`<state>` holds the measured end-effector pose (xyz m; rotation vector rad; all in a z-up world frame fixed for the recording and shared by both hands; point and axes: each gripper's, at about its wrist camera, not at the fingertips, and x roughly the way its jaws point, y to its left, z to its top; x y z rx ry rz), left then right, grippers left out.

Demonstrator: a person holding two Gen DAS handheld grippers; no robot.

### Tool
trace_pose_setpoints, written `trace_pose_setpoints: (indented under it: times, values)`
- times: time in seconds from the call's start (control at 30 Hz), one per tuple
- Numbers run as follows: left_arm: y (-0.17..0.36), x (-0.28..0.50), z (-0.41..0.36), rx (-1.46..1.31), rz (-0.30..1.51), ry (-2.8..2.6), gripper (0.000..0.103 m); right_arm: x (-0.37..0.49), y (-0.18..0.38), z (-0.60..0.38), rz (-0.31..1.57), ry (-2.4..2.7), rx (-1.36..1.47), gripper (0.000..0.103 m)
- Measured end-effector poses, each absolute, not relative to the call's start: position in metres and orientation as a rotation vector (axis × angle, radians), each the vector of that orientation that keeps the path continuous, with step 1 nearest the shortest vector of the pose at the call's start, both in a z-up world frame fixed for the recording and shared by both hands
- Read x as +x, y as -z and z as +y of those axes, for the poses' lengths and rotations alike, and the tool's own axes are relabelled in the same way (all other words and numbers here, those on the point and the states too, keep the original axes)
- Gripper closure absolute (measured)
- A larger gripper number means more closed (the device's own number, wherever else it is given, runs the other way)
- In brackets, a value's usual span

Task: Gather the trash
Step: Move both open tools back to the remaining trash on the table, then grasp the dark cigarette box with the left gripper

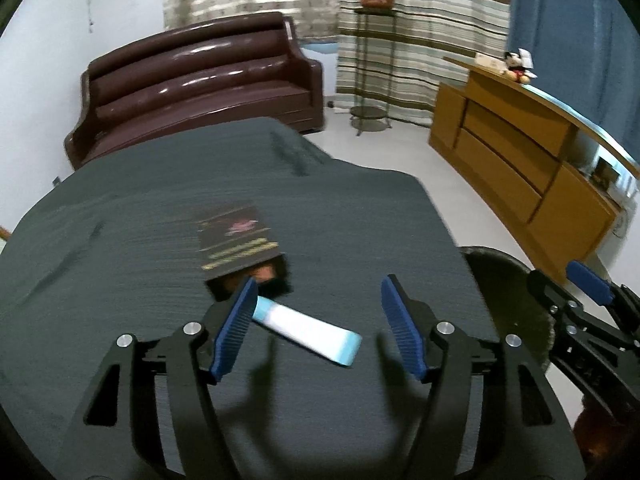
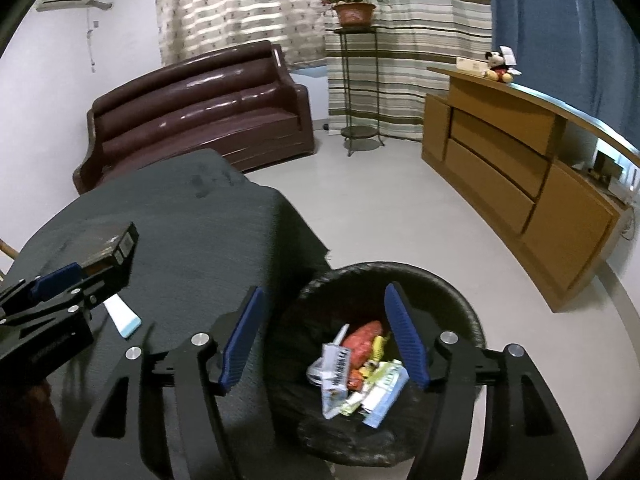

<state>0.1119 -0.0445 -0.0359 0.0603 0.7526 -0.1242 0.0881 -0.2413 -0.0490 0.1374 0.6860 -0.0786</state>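
From the left wrist view, the left gripper hangs over the dark cloth-covered desk with its blue pads spread apart and nothing between them. Two pieces of trash lie on the cloth below and ahead of it: a white tube with light blue ends, lying flat and slanted just under the gap between the pads, and behind it a dark printed box with its near end open. Neither is touched by the pads, so both are left to collect. At the right edge of this view the other gripper reaches over the rim of a dark bin. From the right wrist view, the right gripper is also spread and empty, held above the black-lined waste bin that stands on the floor just beside the desk corner. The bin already holds a heap of wrappers and small cartons, among them an orange packet and pale boxes, so a good part of the job looks done. Judging by what remains on the cloth, the tube and the box are the last items visible.
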Motion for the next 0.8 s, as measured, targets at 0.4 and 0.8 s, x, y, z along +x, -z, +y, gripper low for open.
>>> trace_pose_setpoints:
  times: [0.4, 0.8]
  values:
    - [0.042, 0.135, -0.024, 0.032, 0.784, 0.05, 0.033, 0.115, 0.049, -0.218, 0.704, 0.018, 0.136, 0.039]
    - [0.052, 0.158, -0.011, 0.01, 0.833, 0.017, 0.032, 0.129, 0.052, -0.212, 0.721, -0.013, 0.139, 0.039]
